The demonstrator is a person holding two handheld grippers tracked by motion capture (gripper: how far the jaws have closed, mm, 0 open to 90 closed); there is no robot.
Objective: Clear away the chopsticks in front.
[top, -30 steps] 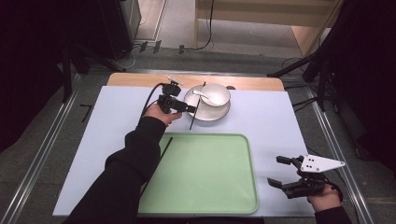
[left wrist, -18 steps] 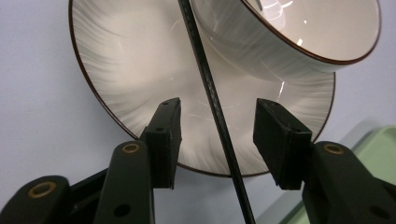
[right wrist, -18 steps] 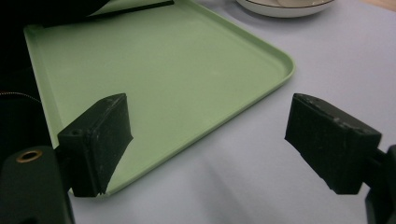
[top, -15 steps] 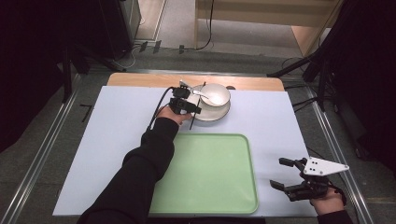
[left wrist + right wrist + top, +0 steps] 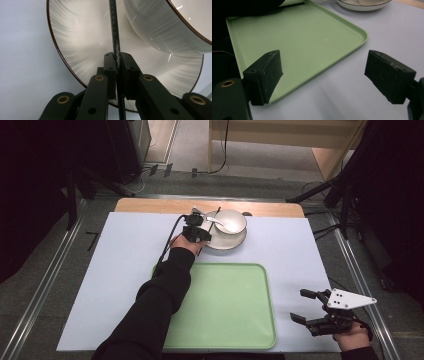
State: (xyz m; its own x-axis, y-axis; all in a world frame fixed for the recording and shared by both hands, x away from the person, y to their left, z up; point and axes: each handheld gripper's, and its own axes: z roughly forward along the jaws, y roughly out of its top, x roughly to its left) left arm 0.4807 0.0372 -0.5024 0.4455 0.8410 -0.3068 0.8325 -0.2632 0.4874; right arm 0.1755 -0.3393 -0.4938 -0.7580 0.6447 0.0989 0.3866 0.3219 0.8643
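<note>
A white bowl (image 5: 231, 220) with a spoon (image 5: 216, 222) in it stands on a white plate (image 5: 222, 242) at the table's far middle. A thin dark stick (image 5: 113, 25) lies across the plate (image 5: 82, 37) beside the bowl (image 5: 160, 27). My left gripper (image 5: 204, 233) sits at the plate's left edge. Its jaws have just been closing, and in the left gripper view the left gripper (image 5: 117, 58) is shut on the stick. My right gripper (image 5: 303, 305) rests open near the front right corner; in its own view the right gripper (image 5: 328, 75) holds nothing.
A light green tray (image 5: 225, 305) lies at the front middle of the pale table cover, between the two hands; its corner (image 5: 359, 35) is close to the right gripper. A wooden strip (image 5: 150, 206) runs along the table's far edge.
The left hand has moved right and down to the plate's edge, and its jaws have closed on the thin dark stick. The right hand has stayed put.
</note>
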